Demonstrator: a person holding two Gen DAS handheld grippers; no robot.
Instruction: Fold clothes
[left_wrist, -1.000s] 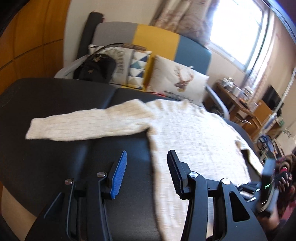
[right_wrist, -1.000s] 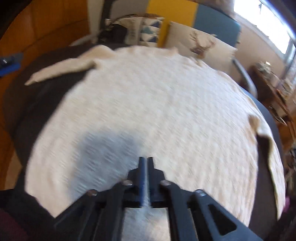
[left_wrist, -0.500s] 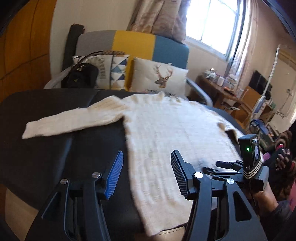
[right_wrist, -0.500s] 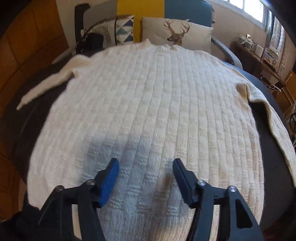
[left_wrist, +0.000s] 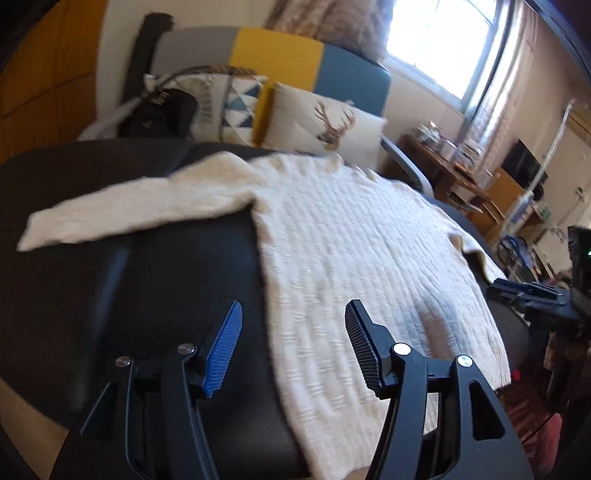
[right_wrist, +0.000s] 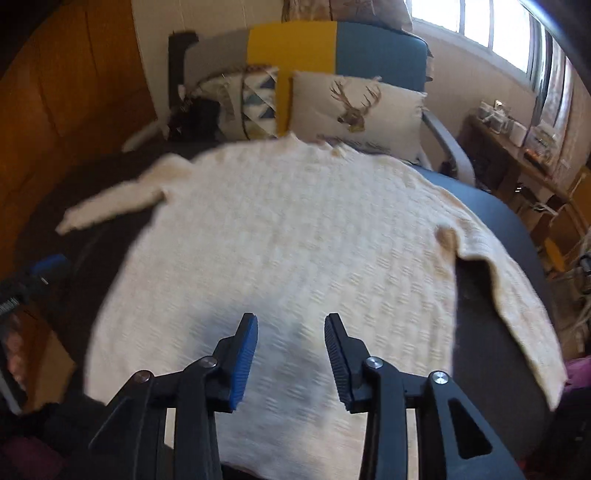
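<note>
A cream knit sweater (left_wrist: 354, 251) lies flat on a black table (left_wrist: 122, 280), hem toward me, collar toward the sofa. Its left sleeve (left_wrist: 122, 206) stretches out to the left. Its right sleeve (right_wrist: 517, 291) hangs toward the table's right edge. My left gripper (left_wrist: 293, 328) is open and empty above the sweater's left side edge near the hem. My right gripper (right_wrist: 290, 332) is open and empty above the lower middle of the sweater (right_wrist: 288, 243). The right gripper also shows at the right edge of the left wrist view (left_wrist: 528, 291).
A grey, yellow and blue sofa (right_wrist: 314, 44) stands behind the table with a deer cushion (right_wrist: 354, 107), a triangle-pattern cushion (right_wrist: 258, 99) and a black bag (left_wrist: 159, 110). A cluttered wooden desk (right_wrist: 517, 147) is at the right. The table's near edge is just below the hem.
The right gripper went from shut to open and lifted back from the sweater. The left gripper stayed open and shifted slightly over the sweater's left edge.
</note>
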